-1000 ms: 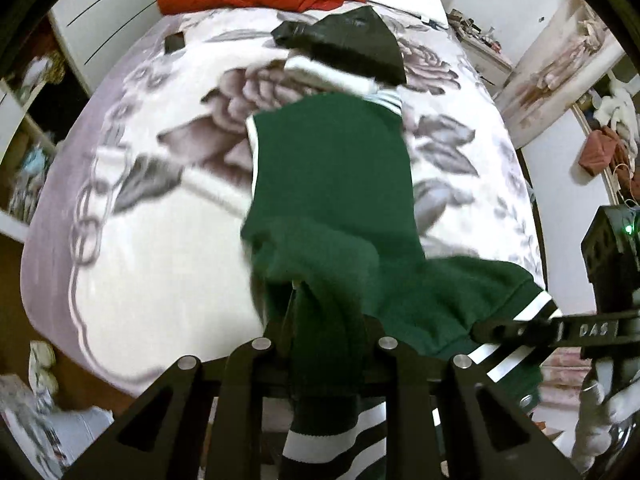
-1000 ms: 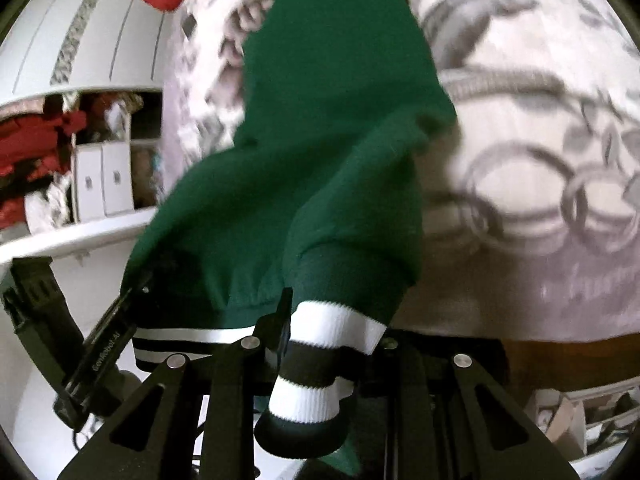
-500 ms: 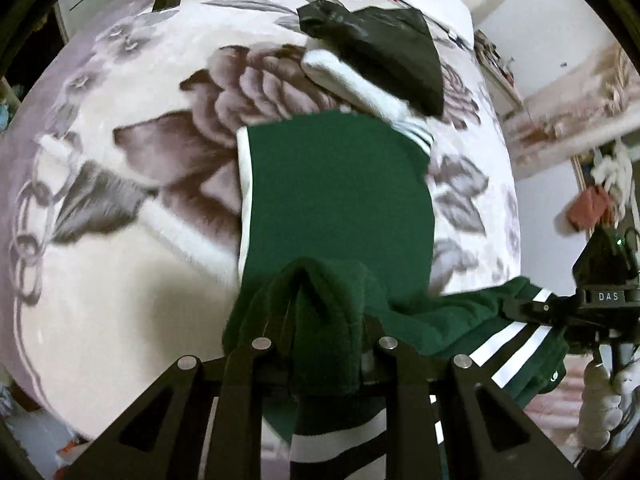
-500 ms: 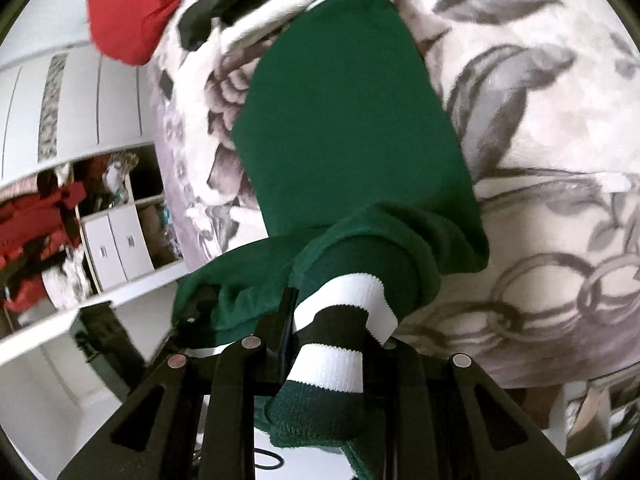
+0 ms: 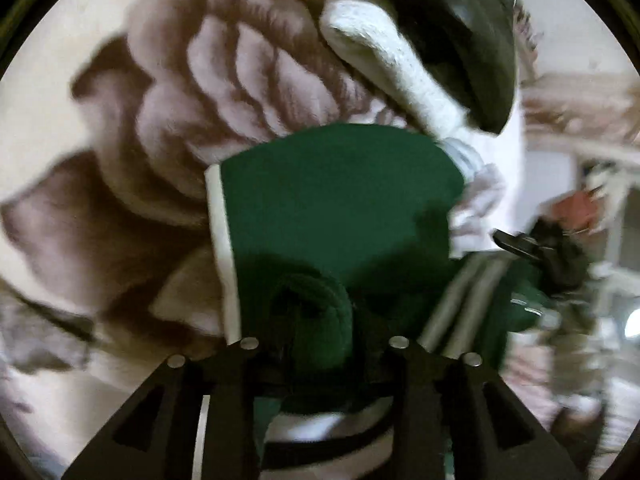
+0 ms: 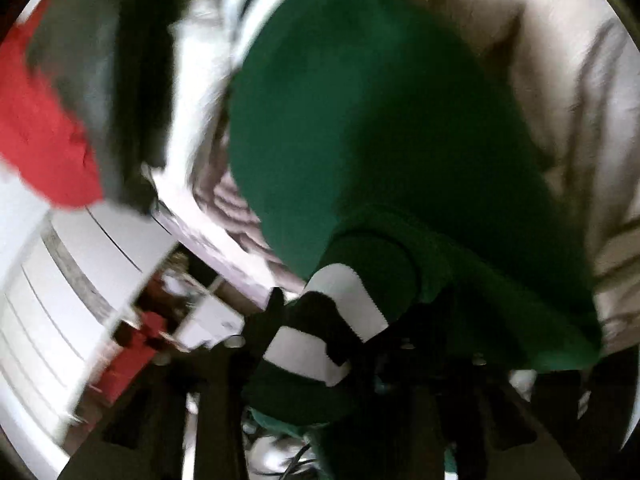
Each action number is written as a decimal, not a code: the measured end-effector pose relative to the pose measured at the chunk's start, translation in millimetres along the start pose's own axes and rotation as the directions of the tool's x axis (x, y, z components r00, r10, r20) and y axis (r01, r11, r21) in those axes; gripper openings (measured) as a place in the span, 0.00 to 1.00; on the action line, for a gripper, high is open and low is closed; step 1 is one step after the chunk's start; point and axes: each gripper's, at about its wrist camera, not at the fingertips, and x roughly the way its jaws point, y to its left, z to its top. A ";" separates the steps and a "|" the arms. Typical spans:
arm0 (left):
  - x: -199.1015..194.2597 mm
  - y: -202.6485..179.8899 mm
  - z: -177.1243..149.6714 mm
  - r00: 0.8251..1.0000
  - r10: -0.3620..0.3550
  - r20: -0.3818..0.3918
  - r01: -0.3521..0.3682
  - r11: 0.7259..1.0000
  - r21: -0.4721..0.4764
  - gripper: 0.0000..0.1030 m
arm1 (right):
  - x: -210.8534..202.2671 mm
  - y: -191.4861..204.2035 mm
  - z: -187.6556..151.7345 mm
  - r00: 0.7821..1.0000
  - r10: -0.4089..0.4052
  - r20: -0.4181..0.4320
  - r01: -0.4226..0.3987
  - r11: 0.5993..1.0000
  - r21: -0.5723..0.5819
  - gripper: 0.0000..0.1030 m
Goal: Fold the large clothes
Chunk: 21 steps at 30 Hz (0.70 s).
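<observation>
A dark green sweater (image 5: 336, 200) with white stripes lies on the flowered blanket (image 5: 180, 80), its near part doubled over onto the rest. A rolled bunch of its green fabric (image 5: 312, 312) sits between the fingers of my left gripper (image 5: 324, 344). Those jaws are opening, and a dark gap shows beside the bunch. In the blurred right wrist view the sweater (image 6: 360, 120) fills the middle. Its black-and-white striped cuff (image 6: 332, 312) lies between the fingers of my right gripper (image 6: 320, 342), whose jaws are opening and stand wide apart.
A black garment (image 5: 452, 28) on a white one (image 5: 384, 52) lies just beyond the sweater's far edge. A red garment (image 6: 44, 140) lies farther up the bed. White cupboards and shelves (image 6: 48, 300) stand beside the bed.
Both grippers came down and forward toward the bed, carrying the sweater's near end over its body. Both pairs of jaws have widened and the fabric now sits looser between them.
</observation>
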 end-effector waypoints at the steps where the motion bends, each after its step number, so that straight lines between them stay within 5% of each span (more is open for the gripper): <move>1: -4.8 7.0 3.9 0.998 -0.064 -0.004 0.063 0.998 -0.026 0.27 | 4.4 4.0 4.7 1.000 0.012 -0.020 -0.012 1.000 -0.014 0.61; 3: -18.5 26.7 9.6 0.974 -0.225 -0.002 0.224 0.971 -0.085 0.32 | 9.4 11.6 11.1 0.999 0.032 -0.044 -0.034 0.998 -0.051 0.77; 5: -41.9 37.4 12.7 0.973 -0.217 0.085 0.224 0.971 -0.089 0.34 | 7.5 15.4 15.7 0.998 0.046 -0.039 -0.049 0.996 -0.075 0.81; 8: -68.7 39.6 0.6 0.981 -0.053 0.186 0.062 0.997 -0.045 0.42 | -2.5 19.4 18.0 0.994 0.110 -0.020 -0.111 0.990 -0.086 0.81; 10: -82.4 34.0 -20.6 0.955 0.090 0.282 -0.092 0.996 -0.003 0.54 | -17.3 29.5 10.4 0.989 0.145 -0.021 -0.147 0.976 -0.161 0.81; 12: -84.9 28.2 -55.7 0.894 0.228 0.386 -0.254 0.967 0.018 0.69 | -37.1 36.5 -5.2 0.992 0.126 -0.017 -0.126 0.954 -0.271 0.81; 15: -63.7 39.0 -106.1 0.798 0.407 0.446 -0.447 0.895 -0.017 0.71 | -66.7 21.0 -41.1 0.998 -0.045 0.049 0.061 0.915 -0.398 0.81; 16: -49.1 49.5 -126.9 0.779 0.455 0.433 -0.483 0.874 -0.049 0.71 | -76.0 1.8 -55.2 0.987 -0.129 0.094 0.157 0.898 -0.410 0.81; 19: -2.6 86.4 -182.2 0.781 0.531 0.330 -0.507 0.846 -0.161 0.71 | -79.1 -55.1 -77.3 0.952 -0.281 0.122 0.306 0.861 -0.407 0.81; 21: 36.1 113.4 -226.6 0.772 0.592 0.230 -0.545 0.804 -0.240 0.71 | -66.8 -105.3 -87.8 0.913 -0.394 0.104 0.403 0.836 -0.373 0.81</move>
